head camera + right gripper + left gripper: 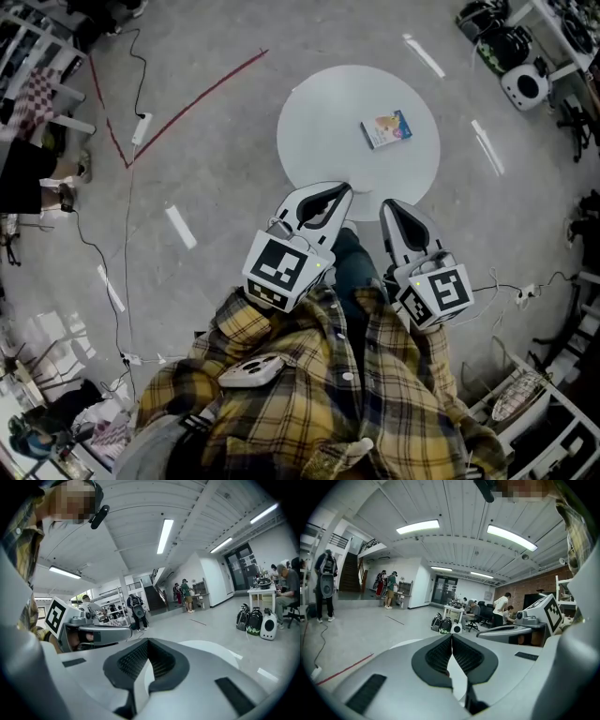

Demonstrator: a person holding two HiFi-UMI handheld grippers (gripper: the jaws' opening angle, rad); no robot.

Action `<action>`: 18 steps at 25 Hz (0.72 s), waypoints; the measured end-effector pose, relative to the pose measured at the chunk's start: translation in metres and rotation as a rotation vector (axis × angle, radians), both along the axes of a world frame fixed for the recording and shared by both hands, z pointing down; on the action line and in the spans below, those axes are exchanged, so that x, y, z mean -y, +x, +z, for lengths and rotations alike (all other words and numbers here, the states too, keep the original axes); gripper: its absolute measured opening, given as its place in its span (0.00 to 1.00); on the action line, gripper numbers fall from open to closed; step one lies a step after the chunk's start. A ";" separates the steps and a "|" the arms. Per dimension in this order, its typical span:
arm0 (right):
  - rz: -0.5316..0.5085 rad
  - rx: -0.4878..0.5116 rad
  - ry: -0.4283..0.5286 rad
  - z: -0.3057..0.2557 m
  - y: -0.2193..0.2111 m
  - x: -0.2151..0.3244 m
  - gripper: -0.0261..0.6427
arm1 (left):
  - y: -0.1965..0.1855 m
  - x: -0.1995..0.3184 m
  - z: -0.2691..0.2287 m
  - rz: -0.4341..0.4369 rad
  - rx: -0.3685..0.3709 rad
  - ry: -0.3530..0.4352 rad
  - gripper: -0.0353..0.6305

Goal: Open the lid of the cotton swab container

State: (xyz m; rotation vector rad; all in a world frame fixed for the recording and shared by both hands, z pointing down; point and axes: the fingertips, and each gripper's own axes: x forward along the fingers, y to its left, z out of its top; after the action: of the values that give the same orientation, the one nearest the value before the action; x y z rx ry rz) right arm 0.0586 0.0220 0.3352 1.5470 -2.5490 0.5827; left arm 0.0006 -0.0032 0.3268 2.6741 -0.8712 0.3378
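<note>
The cotton swab container [386,129] is a small flat box with a blue-edged printed lid. It lies closed on the right half of a round white table [319,122]. Both grippers hover at the table's near edge, well short of the box. My left gripper [345,188] is shut with nothing in it, its ribbed pads [440,654] meeting. My right gripper [388,205] is shut and empty too, pads [133,660] together. The two gripper views look out level over the table [213,649] into the room, and the box is not seen in them.
A person in a yellow plaid shirt [309,394] holds the grippers. Cables [131,234], a red tape line [192,101] and white tape strips [180,226] cross the grey floor. Bags and a white device [525,84] sit at the upper right. People [389,588] stand at far desks.
</note>
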 end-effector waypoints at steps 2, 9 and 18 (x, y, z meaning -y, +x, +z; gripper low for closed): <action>-0.019 -0.002 -0.001 0.000 0.004 0.005 0.06 | 0.005 0.004 -0.001 -0.012 0.000 0.003 0.09; -0.067 -0.018 0.026 -0.006 0.012 0.026 0.06 | 0.014 0.023 -0.003 -0.049 -0.003 0.021 0.09; -0.059 0.002 0.010 0.001 0.030 0.038 0.06 | 0.030 0.031 0.005 -0.044 0.019 0.009 0.09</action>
State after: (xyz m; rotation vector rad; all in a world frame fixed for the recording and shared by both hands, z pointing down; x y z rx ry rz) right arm 0.0882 -0.0162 0.3364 1.4692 -2.5927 0.5657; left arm 0.0307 -0.0339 0.3320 2.6598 -0.9372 0.3503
